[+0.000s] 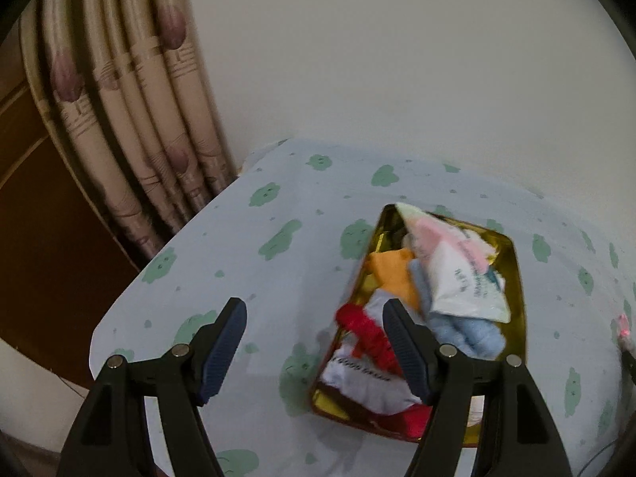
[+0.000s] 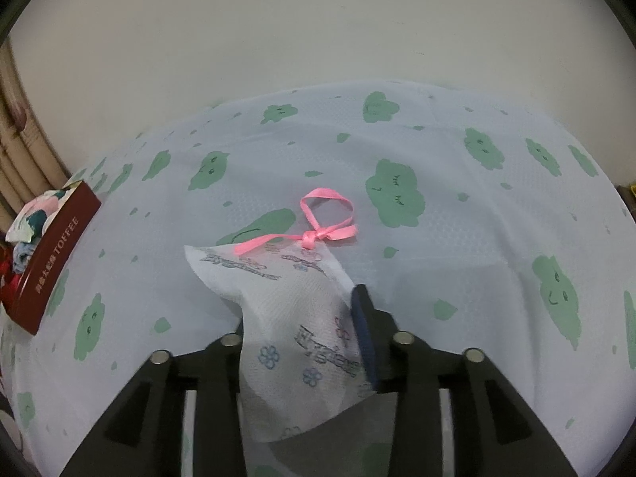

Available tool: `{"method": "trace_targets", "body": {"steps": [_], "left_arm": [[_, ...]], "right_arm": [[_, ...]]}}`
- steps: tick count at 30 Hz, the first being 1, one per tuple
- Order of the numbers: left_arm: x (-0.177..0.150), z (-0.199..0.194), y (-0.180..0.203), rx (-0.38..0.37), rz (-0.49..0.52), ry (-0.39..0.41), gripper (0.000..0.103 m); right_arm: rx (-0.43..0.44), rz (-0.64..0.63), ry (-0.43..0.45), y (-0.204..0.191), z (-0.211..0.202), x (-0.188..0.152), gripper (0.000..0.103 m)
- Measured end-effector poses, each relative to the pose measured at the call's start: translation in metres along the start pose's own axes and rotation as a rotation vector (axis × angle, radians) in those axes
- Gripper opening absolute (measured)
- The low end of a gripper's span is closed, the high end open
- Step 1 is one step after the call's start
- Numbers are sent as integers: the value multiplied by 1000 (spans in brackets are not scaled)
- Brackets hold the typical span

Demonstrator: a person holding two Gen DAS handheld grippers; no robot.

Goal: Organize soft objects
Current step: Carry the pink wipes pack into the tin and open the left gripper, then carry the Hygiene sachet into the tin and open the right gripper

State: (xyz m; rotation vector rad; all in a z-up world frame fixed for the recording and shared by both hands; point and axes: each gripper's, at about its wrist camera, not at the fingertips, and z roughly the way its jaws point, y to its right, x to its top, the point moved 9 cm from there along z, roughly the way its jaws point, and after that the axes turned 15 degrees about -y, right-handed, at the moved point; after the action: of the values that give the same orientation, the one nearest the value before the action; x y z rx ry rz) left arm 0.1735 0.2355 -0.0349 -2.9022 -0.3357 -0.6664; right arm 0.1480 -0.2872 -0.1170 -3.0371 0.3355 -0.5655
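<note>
Seeing my right gripper (image 2: 302,330) loosely straddling the white printed sachet with pink ribbon (image 2: 286,298), open cloud-print cloth beyond, left gripper (image 1: 314,342) gaping, empty, beside the gold-lined toffee tin's (image 1: 518,278) edge.

One tin (image 1: 518,278) stands on the counter (image 1: 246,262). Inside it: one orange cloth (image 1: 391,274), one blue cloth (image 1: 465,330), one red item (image 1: 367,332), one white printed pouch (image 1: 461,278). Items underneath cannot be counted. Outside the tin: one white sachet (image 2: 294,302), bearing one pink ribbon (image 2: 326,218).
</note>
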Motion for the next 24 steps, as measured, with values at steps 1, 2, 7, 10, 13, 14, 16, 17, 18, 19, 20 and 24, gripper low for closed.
{"method": "trace_targets", "body": {"steps": [1,2,7,10,13,14,16,17,18,19,20,24], "left_arm": [[-2,2,-2,2,-6,-1,73],[-5,4,-5,5,-15,3,73],[-14,11,-11,39,-4,14,73],[-19,10,-14,65,6,37,73],[-24,14,-14,56,14,28,73],[-25,16,-13,41,18,18,73],[-25,16,-13,34,13,17,73],[-25,15,-13,30,11,22,73],[-25,15,-14,30,8,25,73],[-25,15,-15,33,2,26,73],[-26,15,-17,31,-7,28,73],[-26,19,-24,-3,-51,8,73]], "right_arm": [[-9,-8,-1,0,-1,0,40],[-26,-11,-2,2,-1,-1,41],[-68,16,-11,18,-8,-3,41],[-84,29,-11,24,-16,-8,41],[-119,5,-2,26,-26,-13,30],[-131,-5,0,27,-30,-15,22],[-146,-18,7,24,-36,-16,17],[-148,-26,10,22,-38,-16,16],[-158,-29,12,23,-42,-16,16],[-165,-33,14,19,-44,-16,15],[-165,-43,16,19,-47,-16,15],[-166,-57,25,12,-59,-14,15]]}}
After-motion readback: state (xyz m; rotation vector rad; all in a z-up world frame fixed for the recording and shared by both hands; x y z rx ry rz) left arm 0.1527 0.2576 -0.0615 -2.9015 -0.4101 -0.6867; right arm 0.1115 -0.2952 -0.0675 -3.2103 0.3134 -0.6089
